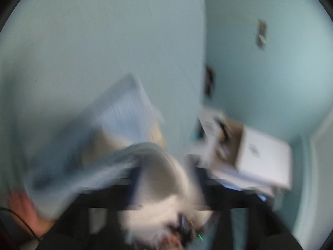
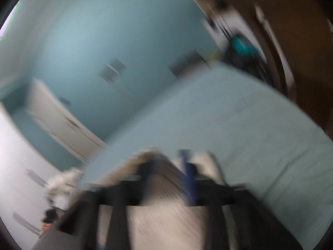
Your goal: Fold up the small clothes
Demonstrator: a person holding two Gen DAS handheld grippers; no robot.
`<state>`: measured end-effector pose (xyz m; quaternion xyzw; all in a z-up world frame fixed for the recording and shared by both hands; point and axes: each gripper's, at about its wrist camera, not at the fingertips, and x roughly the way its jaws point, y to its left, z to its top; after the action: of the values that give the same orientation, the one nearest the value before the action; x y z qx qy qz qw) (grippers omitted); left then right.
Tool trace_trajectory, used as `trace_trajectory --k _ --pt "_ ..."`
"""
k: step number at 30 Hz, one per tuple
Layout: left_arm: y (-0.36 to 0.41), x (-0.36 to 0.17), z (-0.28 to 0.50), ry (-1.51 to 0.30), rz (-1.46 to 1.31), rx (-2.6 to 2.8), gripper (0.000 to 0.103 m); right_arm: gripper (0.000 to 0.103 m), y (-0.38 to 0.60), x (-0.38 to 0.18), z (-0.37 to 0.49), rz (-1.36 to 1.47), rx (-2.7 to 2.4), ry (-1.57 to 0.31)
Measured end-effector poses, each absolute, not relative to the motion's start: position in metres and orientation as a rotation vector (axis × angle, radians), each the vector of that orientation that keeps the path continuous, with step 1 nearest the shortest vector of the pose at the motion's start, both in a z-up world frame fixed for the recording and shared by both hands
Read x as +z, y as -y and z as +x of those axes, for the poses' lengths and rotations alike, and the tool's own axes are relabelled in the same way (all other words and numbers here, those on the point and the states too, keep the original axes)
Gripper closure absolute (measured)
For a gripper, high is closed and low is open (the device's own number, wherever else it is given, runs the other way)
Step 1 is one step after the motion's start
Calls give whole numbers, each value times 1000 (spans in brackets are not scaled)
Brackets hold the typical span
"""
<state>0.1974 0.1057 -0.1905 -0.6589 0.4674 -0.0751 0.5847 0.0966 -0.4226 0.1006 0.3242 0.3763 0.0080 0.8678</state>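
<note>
Over the bed (image 2: 260,125), a blurred white garment (image 2: 166,198) is lying between my right hand-held gripper (image 2: 168,173), whose grip I cannot tell.

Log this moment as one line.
views: motion-blurred | pale striped cloth: between right tongs | light blue bedsheet: beneath

Both views ride on the handheld grippers and look forward along the fingers; both are heavily motion-blurred. The left wrist view faces a pale blue wall (image 1: 104,41) and a room corner, with a light garment (image 1: 158,177) close ahead of the left gripper (image 1: 166,185) and white boxes (image 1: 264,158) farther ahead to its right. The right wrist view is rolled sideways, looking over a pale blue bed surface (image 2: 239,125) just beyond the right gripper (image 2: 168,177), cloth right at its fingers. Both share the blue walls.
</note>
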Motion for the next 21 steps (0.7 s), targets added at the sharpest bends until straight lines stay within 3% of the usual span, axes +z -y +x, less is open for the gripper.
trace_trajectory --k 1,5,9,15,21 --pt "-108 -195 199 -1071 -1500 -60 0 37 427 69 122 698 -33 -914" --pt "-101 -210 229 -1119 -1332 -103 0 37 437 9 142 680 -79 -1089" --pt "-69 -193 265 -1165 -959 -266 0 31 444 -17 145 512 -79 -1129" --pt "12 -180 323 -1254 -467 -509 0 31 431 -41 184 390 76 -1214" --pt "43 -194 363 -1336 -353 -559 2 31 389 -50 203 308 171 -1235"
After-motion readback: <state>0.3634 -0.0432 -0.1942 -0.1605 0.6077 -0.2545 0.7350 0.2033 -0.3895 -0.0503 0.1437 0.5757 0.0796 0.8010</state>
